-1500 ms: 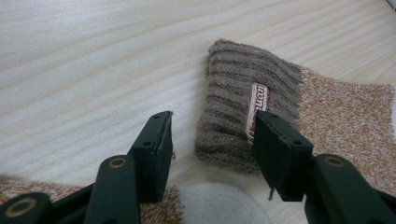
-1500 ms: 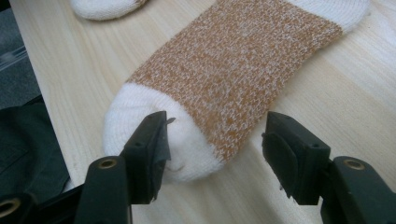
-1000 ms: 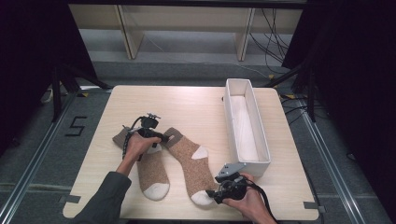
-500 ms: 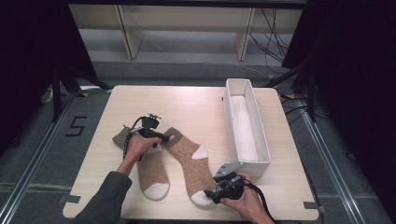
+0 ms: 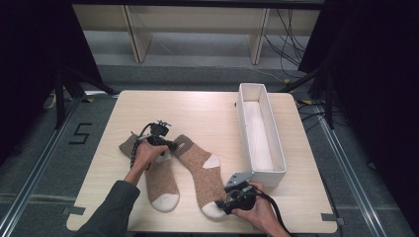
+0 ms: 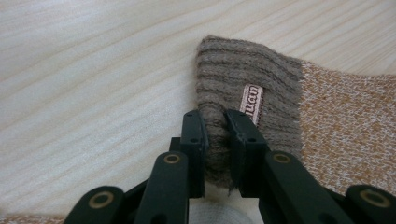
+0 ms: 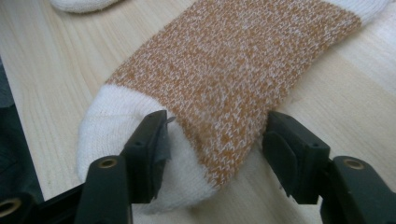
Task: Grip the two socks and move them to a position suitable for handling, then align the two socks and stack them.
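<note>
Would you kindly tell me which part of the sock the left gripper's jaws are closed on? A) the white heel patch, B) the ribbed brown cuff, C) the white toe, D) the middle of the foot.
B: in the left gripper view, the left gripper pinches a fold of the ribbed brown cuff of the sock, just beside its small sewn label, its jaws having just been closing on it.

The left tool (image 6: 215, 140) has matte black jaws, each linkage arm pinned with brass-coloured rivets (the right tool (image 7: 212, 154) is built alike). A dark green sleeve (image 5: 111, 210) covers the left forearm; a black cable (image 5: 272, 210) trails from the right tool.
</note>
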